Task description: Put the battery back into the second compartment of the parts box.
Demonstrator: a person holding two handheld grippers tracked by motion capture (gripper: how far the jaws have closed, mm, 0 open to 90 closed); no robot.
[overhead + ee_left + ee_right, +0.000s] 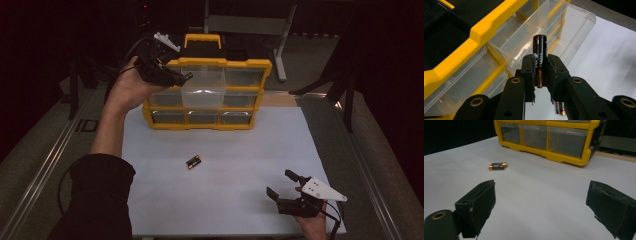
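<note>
Above the pulled-out clear plastic drawer [541, 27] of the yellow drawer cabinet [202, 90] you hold your left gripper [540, 67], and its fingers [528, 67] are pressed on a black cylindrical battery [539, 53]. In the left gripper view the battery stands between the two fingers, with its upper end free above them and its copper-coloured lower end below the pads. The high view shows this gripper [182, 77] raised in front of the cabinet's upper row, at the left edge of the open drawer [202, 87], but there the held battery is too small to see.

On the white tabletop [225, 175] two more small black and copper batteries [193, 161] lie side by side, touching, well apart from the cabinet. The high view shows them as one small dark spot; the right gripper view shows them clearly as a pair [497, 166], lying in front of the cabinet's bottom row of closed clear drawers [541, 136]. The left gripper view shows them [560, 108] far below, between its own fingers and the arm of the gripper.

Your right gripper [282, 186] rests low at the near right corner of the tabletop, with its fingers [480, 200] spread wide and nothing between them. It points toward the cabinet, and the pair of batteries is well to its left.
</note>
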